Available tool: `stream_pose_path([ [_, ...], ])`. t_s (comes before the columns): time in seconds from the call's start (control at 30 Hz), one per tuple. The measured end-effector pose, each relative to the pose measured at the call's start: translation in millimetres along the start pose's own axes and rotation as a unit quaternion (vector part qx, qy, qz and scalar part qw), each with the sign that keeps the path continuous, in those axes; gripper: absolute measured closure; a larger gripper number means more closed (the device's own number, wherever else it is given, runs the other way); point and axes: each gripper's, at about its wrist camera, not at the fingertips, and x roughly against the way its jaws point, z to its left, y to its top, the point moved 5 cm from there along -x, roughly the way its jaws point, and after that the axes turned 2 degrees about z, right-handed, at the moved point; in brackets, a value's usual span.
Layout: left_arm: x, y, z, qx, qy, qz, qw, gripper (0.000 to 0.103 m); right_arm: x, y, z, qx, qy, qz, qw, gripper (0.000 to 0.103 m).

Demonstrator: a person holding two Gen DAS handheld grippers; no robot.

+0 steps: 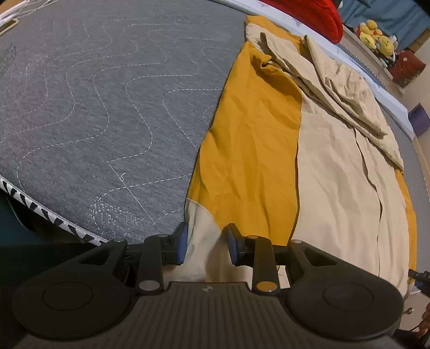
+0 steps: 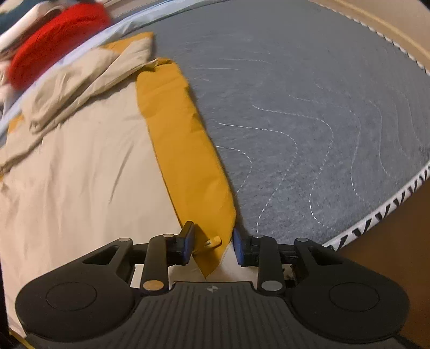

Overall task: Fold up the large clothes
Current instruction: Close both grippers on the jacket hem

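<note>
A large cloth, mustard yellow and beige, lies spread on a grey quilted mattress. Its far end is crumpled into loose beige folds. My left gripper stands over the cloth's near left corner. A beige flap rises between its blue pads, and the jaws stand apart around it. In the right wrist view my right gripper straddles the near right corner of the yellow strip. A small yellow tab lies between the fingers, with gaps to both pads.
Bare grey mattress stretches beyond each side edge of the cloth. The mattress rim with black-and-white trim runs close to the grippers. A red cushion and yellow plush toys sit past the far end of the bed.
</note>
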Motion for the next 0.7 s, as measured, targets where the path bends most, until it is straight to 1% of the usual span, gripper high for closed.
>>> stream_pose_path([
  [0.07, -1, -1, 0, -0.012, 0.008, -0.002, 0.9999, 0.072, 1, 0, 1, 0.006, -0.004, 0.000, 1.000, 0.076],
  [0.1, -2, -1, 0, -0.016, 0.012, -0.004, 0.9998, 0.081, 2, 0, 0, 0.005, -0.003, 0.000, 1.000, 0.086],
  [0.13, -2, -1, -1, -0.019, 0.013, -0.005, 0.9997, 0.095, 3, 1, -1, 0.003, 0.000, -0.001, 1.000, 0.094],
  [0.2, 4, -1, -4, -0.025, 0.006, -0.013, 0.9996, 0.097, 8, 2, -3, -0.003, 0.010, -0.007, 1.000, 0.095],
  [0.3, 16, 0, -10, -0.037, -0.002, -0.030, 0.9989, 0.097, 19, 4, 2, -0.003, 0.032, -0.024, 0.999, 0.096],
  [0.37, 19, 0, -12, -0.040, 0.001, -0.032, 0.9987, 0.095, 21, 4, 4, -0.004, 0.033, -0.026, 0.999, 0.094],
  [0.4, 18, -1, -12, -0.040, 0.004, -0.029, 0.9988, 0.094, 19, 4, 2, -0.009, 0.028, -0.022, 0.999, 0.089],
  [0.5, 7, -2, -9, -0.031, 0.015, -0.011, 0.9993, 0.093, 8, -1, 1, -0.010, 0.010, 0.004, 1.000, 0.086],
  [0.53, 3, -3, -8, -0.032, 0.019, -0.006, 0.9993, 0.091, 5, -2, 2, -0.003, 0.003, 0.007, 1.000, 0.085],
  [0.6, -2, -4, -8, -0.036, 0.026, -0.001, 0.9990, 0.090, 3, -3, 5, 0.014, -0.007, 0.006, 1.000, 0.084],
  [0.7, -4, -4, -9, -0.043, 0.033, -0.002, 0.9985, 0.090, 2, -4, 7, 0.022, -0.012, 0.005, 1.000, 0.083],
])
